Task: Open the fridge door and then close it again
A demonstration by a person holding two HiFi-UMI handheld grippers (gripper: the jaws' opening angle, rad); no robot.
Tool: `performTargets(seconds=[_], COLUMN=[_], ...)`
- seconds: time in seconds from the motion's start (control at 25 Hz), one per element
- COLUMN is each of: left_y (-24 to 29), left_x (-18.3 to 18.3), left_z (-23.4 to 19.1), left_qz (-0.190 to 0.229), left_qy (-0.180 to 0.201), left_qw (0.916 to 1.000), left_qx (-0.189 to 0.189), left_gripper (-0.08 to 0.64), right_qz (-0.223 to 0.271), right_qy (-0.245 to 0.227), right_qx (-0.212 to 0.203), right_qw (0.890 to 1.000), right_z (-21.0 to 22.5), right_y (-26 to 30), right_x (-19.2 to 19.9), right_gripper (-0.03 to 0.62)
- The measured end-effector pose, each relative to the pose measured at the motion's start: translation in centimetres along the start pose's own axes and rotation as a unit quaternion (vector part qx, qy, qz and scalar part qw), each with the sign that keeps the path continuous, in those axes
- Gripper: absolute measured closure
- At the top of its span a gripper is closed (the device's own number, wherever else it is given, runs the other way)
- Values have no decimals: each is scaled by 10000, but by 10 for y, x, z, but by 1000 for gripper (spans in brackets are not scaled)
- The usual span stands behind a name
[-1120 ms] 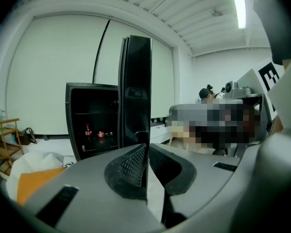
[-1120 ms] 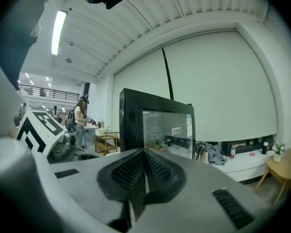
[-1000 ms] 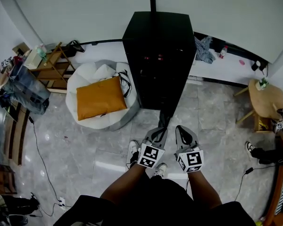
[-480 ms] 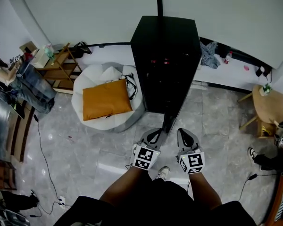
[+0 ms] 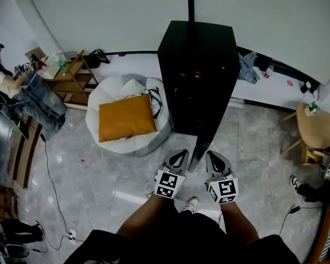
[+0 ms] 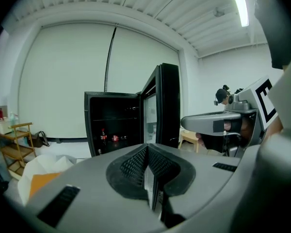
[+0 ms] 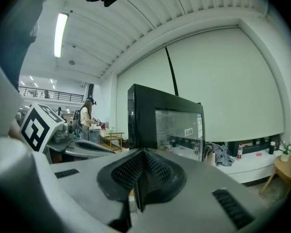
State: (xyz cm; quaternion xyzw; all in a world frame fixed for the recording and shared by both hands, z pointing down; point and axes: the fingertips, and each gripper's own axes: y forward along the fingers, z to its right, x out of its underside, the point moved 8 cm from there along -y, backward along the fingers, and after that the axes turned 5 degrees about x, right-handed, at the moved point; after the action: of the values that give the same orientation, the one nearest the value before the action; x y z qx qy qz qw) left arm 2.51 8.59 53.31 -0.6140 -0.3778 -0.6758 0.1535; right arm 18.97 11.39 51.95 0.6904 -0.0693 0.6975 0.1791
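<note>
Fridge (image 5: 197, 76): found open.
Door (image 5: 198, 150): swung out between both grippers.
Left gripper (image 5: 180, 154): jaws pressed together, nothing held.
Right gripper (image 5: 212, 155): jaws pressed together, nothing held.

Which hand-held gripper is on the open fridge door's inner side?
The left hand-held gripper; the fridge door stands between it and the right hand-held gripper.

Fridge door (image 5: 198, 152) has swung further out; its free edge now lies between left tool (image 5: 180, 155) and right tool (image 5: 213, 157). Left tool, formerly at that edge, has drawn clear.
</note>
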Motion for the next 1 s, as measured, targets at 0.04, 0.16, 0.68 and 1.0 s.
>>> performTargets(seconds=[0.04, 0.16, 0.68, 1.0], left_y=[1, 2, -7, -15], left_x=[-1, -3, 19, 15], left_z=[-1, -6, -24, -45], left_qz=[-7, -30, -191, -164], left_qy=[10, 45, -116, -133], left_qw=[10000, 10000, 9993, 9986], left_qx=[-13, -58, -299, -491], left_gripper=[538, 538, 538, 538], right_qz=[-2, -5, -76, -73], right_qy=[4, 25, 201, 241], right_qx=[-10, -23, -121, -275], right_qw=[10000, 10000, 9997, 9993], right_z=[0, -1, -11, -21], right_y=[1, 3, 16, 34], right_x=[-1, -2, 0, -3], right_gripper=[578, 578, 578, 578])
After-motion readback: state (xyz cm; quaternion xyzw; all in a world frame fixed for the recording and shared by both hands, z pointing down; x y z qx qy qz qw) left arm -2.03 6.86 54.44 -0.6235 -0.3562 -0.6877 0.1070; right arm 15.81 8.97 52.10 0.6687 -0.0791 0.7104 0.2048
